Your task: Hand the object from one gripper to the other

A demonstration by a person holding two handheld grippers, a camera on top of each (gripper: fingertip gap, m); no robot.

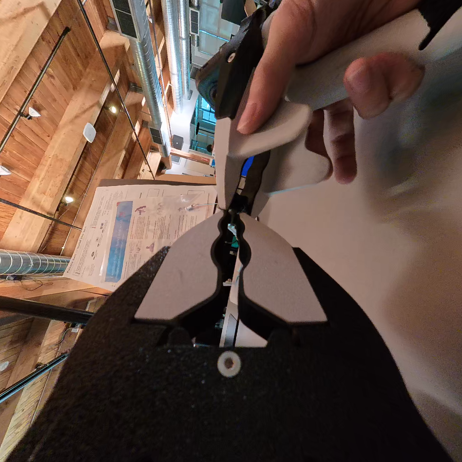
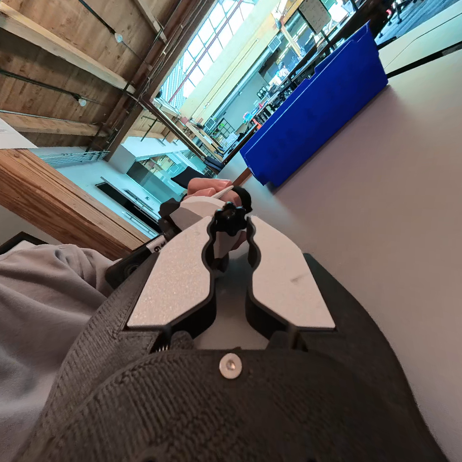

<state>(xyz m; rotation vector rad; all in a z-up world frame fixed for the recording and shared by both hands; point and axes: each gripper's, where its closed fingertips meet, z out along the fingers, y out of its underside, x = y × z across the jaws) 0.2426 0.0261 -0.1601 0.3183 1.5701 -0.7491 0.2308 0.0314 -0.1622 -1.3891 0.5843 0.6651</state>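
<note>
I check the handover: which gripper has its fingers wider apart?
The right gripper, with the black object in its gap; the left gripper has fingertips nearly touching.

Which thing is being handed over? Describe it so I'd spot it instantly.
In the right wrist view, find the blue bin on the pale table. Nearer the camera, the right gripper has a small black knobby object between its fingers: glossy and lumpy, unlike their smooth faces.

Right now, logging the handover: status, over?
Right gripper: jaws closed around black knobbly piece, white stick poking out. Left gripper: jaws shut, tips at the piece, grip unclear. Nothing else in the way.
</note>
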